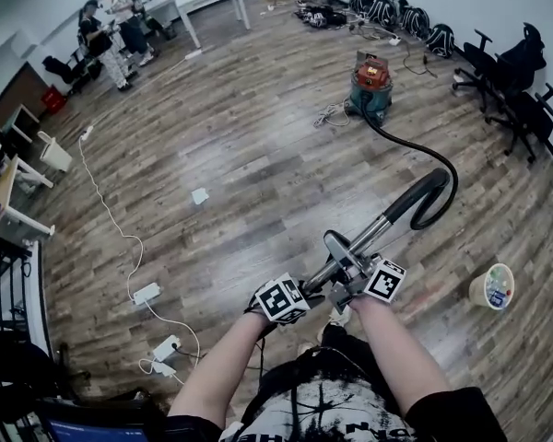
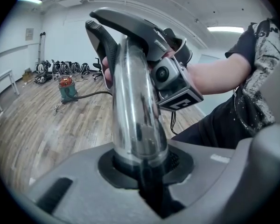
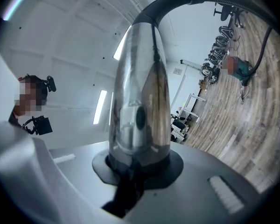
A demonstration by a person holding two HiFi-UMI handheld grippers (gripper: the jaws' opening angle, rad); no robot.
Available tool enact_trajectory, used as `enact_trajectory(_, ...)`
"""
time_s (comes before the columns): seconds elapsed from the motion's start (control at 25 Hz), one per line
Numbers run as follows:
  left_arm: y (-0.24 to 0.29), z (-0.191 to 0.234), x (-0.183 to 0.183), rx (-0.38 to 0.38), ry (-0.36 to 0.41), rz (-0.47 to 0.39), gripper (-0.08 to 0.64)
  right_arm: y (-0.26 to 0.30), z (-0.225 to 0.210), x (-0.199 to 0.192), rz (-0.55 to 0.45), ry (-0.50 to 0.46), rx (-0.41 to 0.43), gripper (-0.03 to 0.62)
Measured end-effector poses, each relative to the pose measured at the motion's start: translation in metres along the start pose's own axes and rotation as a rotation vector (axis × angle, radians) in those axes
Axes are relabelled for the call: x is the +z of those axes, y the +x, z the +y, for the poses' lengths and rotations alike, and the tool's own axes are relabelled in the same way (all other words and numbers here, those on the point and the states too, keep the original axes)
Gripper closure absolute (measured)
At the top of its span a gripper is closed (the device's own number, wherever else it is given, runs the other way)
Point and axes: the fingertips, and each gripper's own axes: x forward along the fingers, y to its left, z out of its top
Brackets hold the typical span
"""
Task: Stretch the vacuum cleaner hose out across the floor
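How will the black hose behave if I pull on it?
Probably floppy: the hose curves in a loose loop, so it should straighten. Once taut, it may drag or tip the vacuum cleaner, which stands upright.

Head view steep down; gripper views close on tube [image 2: 135, 106] — vacuum [image 1: 371, 86] likely shared.

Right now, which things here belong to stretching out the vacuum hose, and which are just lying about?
Job: vacuum cleaner, black hose, metal tube, clamped in the left hand-held gripper and the right hand-held gripper.
Lying about: power strips, round tub, white scrap, office chairs, backpacks.
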Motion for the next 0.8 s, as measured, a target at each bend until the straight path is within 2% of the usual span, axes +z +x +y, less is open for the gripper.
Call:
enact_trajectory(0.36, -0.027, -0.071, -0.044, 0.071, -0.049, -0.060, 0.480, -0.017, 0.069, -0.068, 0.079, 0.015, 0.065, 0.545)
enact_trajectory(0.64, -0.027, -0.109, -0.062, 0.173, -0.118, -0.058, 0.483, -0.038, 0.100, -0.095, 0.133, 0.079, 0.139, 0.545)
enact_trajectory(0.8, -0.009, -0.144, -0.063, 0.203, -0.168, -0.043, 0.483, -0.071, 0.113, -0.098, 0.165, 0.124, 0.147, 0.545)
